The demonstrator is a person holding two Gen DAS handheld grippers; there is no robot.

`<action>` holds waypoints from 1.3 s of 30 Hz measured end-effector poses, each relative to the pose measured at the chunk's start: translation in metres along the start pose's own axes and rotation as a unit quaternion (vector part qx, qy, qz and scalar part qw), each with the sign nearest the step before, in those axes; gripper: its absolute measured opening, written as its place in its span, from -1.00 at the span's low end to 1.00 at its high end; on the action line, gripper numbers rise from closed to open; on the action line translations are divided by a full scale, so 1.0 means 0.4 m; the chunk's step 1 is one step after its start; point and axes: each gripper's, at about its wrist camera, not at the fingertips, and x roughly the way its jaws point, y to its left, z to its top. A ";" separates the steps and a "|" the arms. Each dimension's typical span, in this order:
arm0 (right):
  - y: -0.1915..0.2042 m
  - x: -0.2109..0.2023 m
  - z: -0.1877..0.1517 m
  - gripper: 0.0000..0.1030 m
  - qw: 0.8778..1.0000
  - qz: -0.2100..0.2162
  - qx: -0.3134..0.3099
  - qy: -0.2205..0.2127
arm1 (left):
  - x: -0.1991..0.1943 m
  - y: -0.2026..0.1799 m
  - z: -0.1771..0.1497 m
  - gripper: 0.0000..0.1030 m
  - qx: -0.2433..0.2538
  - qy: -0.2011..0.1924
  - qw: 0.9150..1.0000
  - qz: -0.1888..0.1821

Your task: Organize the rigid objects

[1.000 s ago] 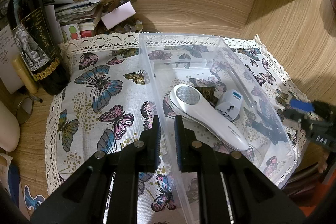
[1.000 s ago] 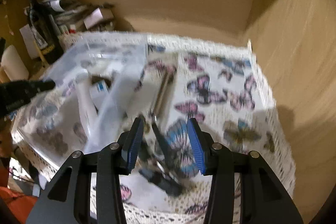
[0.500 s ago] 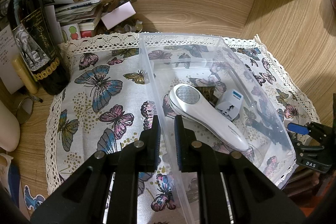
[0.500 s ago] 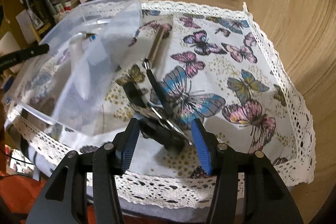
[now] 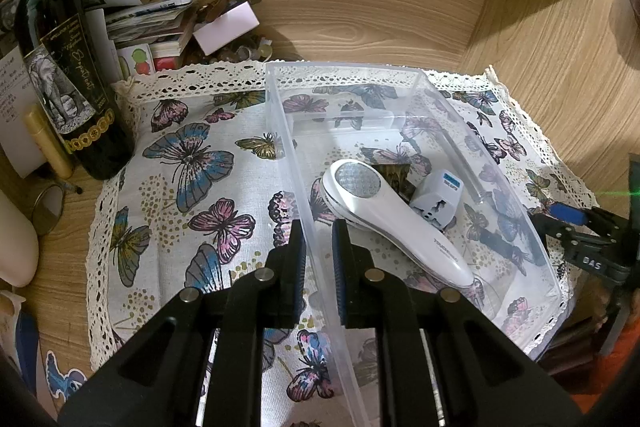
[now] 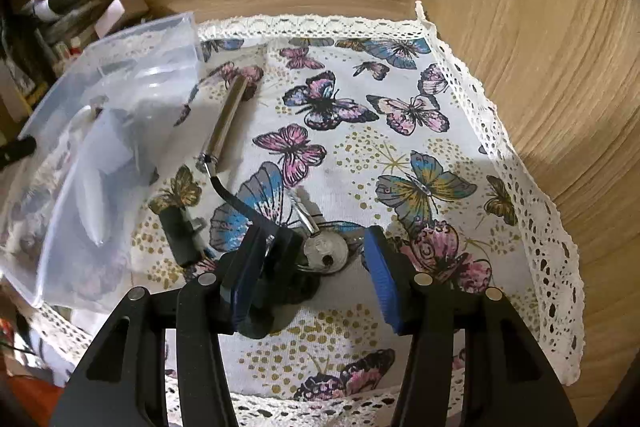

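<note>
**Right gripper straddling key bunch, left pinching bin wall: slip and snag risks**

Right gripper (image 6: 312,267) is spread wide, low over the butterfly cloth (image 6: 400,155), with the silver key (image 6: 325,250) between its fingers. Nothing is grasped yet. The key sits on a ring with a dark fob (image 6: 276,283) pressed against the left finger; a black strap runs from there to a metal cylinder (image 6: 226,119) lying beside the clear plastic bin (image 6: 120,75).

Left gripper (image 5: 319,255) is clenched on the bin's near wall (image 5: 304,211), one finger inside, one outside. The bin already holds a white handheld device (image 5: 384,215) and a white travel adapter (image 5: 436,197).

Risks, judged:
- The flat key lies on soft cloth, so the fingers may close over it and bunch fabric instead.
- An off-centre pinch on the fob could let the key swing or drop.
- The trailing strap and cylinder could drag and catch the bin rim.
- The thin bin wall may flex or slip, tipping the bin.
</note>
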 end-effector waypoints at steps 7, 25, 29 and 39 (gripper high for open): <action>0.022 -0.036 -0.035 -0.07 1.000 0.010 -0.009 -0.003 | 0.000 0.000 0.000 -0.76 0.000 0.000 1.000 0.000; 0.033 -0.026 -0.007 -0.60 0.999 0.018 -0.016 -0.024 | 0.000 -0.001 -0.001 -0.76 0.001 0.000 1.000 0.000; 0.032 -0.060 0.021 -0.60 0.998 0.024 -0.010 -0.051 | 0.000 -0.002 -0.001 -0.76 0.000 0.000 1.000 0.000; 0.101 -0.113 0.121 -0.60 0.991 0.057 -0.041 -0.115 | 0.000 -0.002 -0.001 -0.76 0.000 0.000 1.000 0.000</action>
